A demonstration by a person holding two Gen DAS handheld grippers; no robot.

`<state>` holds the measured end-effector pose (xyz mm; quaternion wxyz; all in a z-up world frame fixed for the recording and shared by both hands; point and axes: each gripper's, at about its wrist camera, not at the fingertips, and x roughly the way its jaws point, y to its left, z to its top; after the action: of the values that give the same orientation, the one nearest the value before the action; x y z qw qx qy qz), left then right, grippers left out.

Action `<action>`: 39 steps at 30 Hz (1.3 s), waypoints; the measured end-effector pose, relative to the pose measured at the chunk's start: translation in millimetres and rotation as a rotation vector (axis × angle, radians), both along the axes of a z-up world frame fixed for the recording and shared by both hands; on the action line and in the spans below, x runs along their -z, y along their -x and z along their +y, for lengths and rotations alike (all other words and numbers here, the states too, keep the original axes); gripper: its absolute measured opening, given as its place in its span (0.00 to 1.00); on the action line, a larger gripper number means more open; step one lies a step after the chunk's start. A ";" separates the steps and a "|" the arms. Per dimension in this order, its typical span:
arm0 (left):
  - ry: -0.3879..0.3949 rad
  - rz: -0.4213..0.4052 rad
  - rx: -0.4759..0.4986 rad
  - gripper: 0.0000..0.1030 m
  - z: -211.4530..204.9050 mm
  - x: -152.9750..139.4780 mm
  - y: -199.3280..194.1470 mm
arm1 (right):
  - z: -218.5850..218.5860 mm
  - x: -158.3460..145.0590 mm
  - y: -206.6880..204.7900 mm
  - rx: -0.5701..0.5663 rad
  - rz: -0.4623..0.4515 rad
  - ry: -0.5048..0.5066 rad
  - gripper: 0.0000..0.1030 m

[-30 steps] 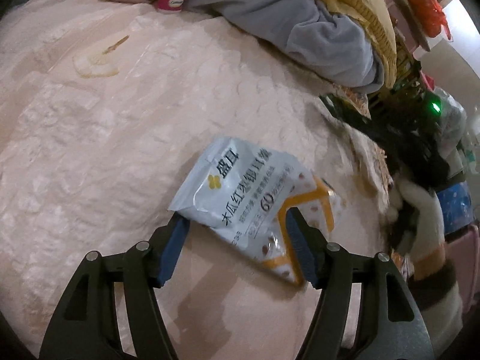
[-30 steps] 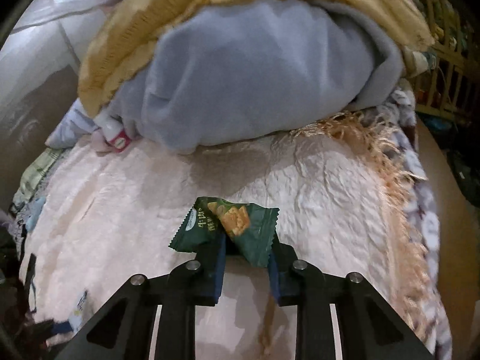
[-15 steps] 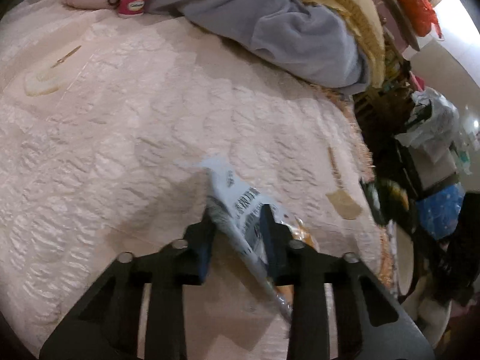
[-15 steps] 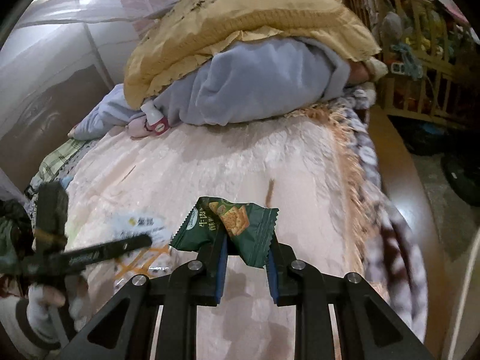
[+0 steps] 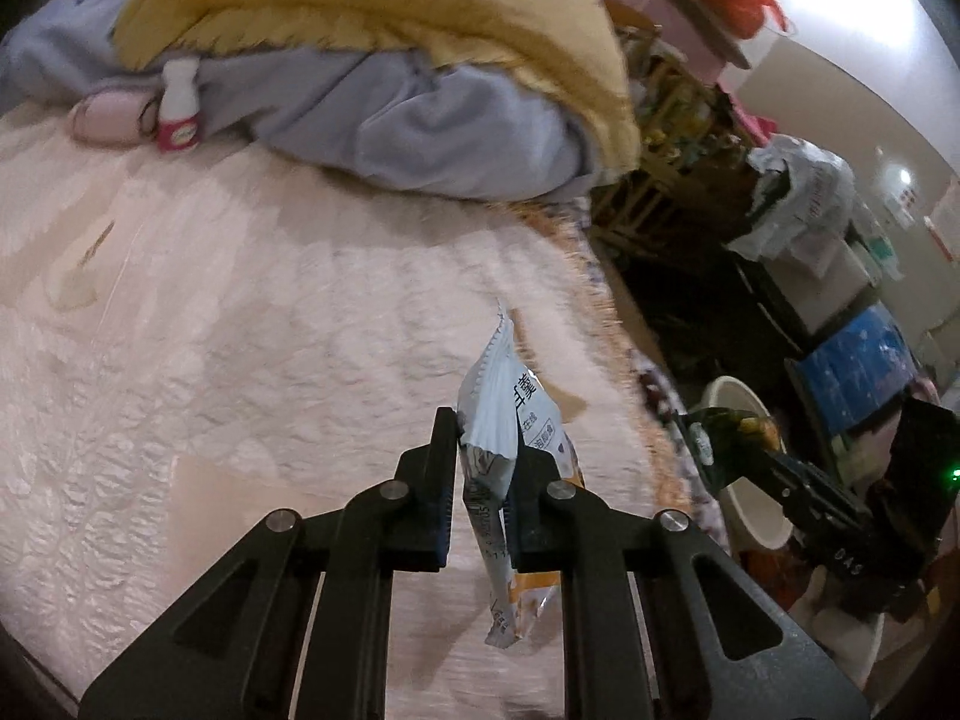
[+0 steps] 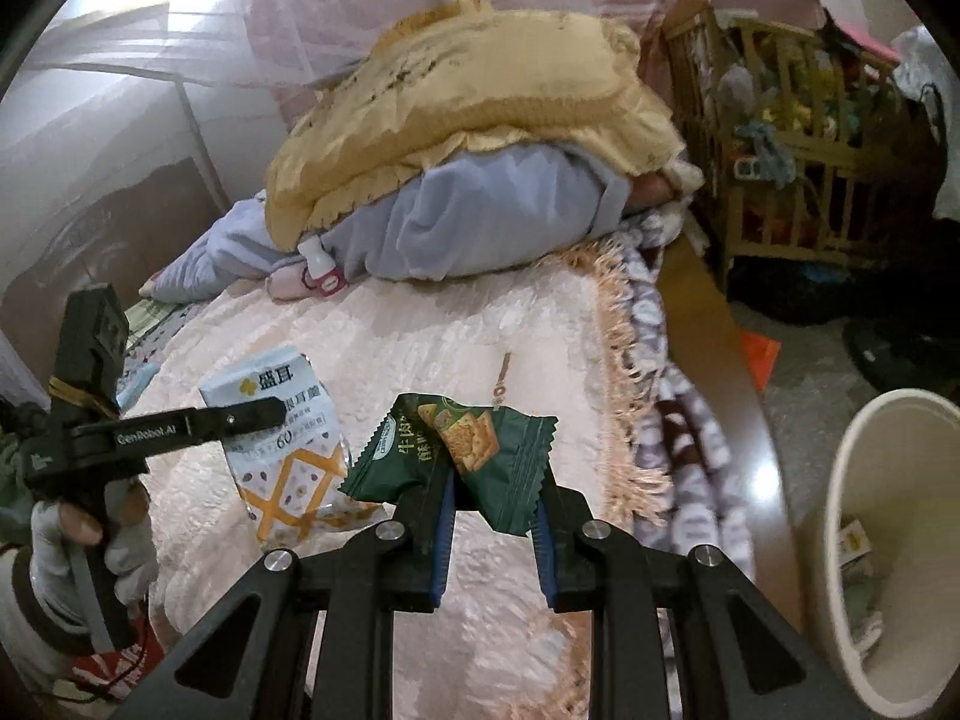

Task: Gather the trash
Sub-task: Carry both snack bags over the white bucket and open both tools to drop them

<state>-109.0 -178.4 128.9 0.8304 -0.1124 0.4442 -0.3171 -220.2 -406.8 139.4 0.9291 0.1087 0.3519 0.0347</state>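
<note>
Through the left wrist camera, we are clamping our left gripper [image 5: 483,468] on a white-and-orange snack packet [image 5: 510,420], which is standing on edge between the jaws above the pink bedspread [image 5: 210,330]. Off to the right of the jaws, the cream trash bin [image 5: 750,516] is sitting on the floor.

Through the right wrist camera, we are pinching a green cracker wrapper [image 6: 462,450] in our right gripper [image 6: 489,510], its ends spreading past both jaws. The bin [image 6: 864,540] is standing to the right of the jaws, some scraps lying inside.
</note>
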 end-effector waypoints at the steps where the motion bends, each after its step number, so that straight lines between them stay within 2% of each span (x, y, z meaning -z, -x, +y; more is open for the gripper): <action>1: 0.000 -0.010 0.009 0.10 -3.8 -5.0 3.3 | -1.8 -3.5 5.5 0.004 -0.007 0.007 0.21; 6: -0.015 -0.059 0.066 0.11 -33.0 -24.5 18.9 | -20.0 -17.3 30.1 0.045 -0.028 0.033 0.21; 13: -0.055 -0.118 0.142 0.10 -76.0 -36.5 40.3 | -50.5 -22.0 55.9 0.115 -0.021 0.047 0.21; 21: -0.104 -0.182 0.232 0.11 -132.0 -42.3 60.2 | -87.3 -16.3 80.6 0.196 0.003 0.066 0.21; 29: -0.108 -0.211 0.298 0.11 -179.2 -47.0 69.9 | -126.6 -7.5 98.7 0.285 0.029 0.091 0.21; 39: -0.129 -0.232 0.359 0.11 -224.2 -46.0 80.0 | -171.4 5.2 116.9 0.379 0.048 0.054 0.21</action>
<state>-189.0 -402.6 174.9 0.8116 0.0590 0.3780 -0.4415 -337.1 -578.1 134.3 0.9130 0.1488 0.3478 -0.1528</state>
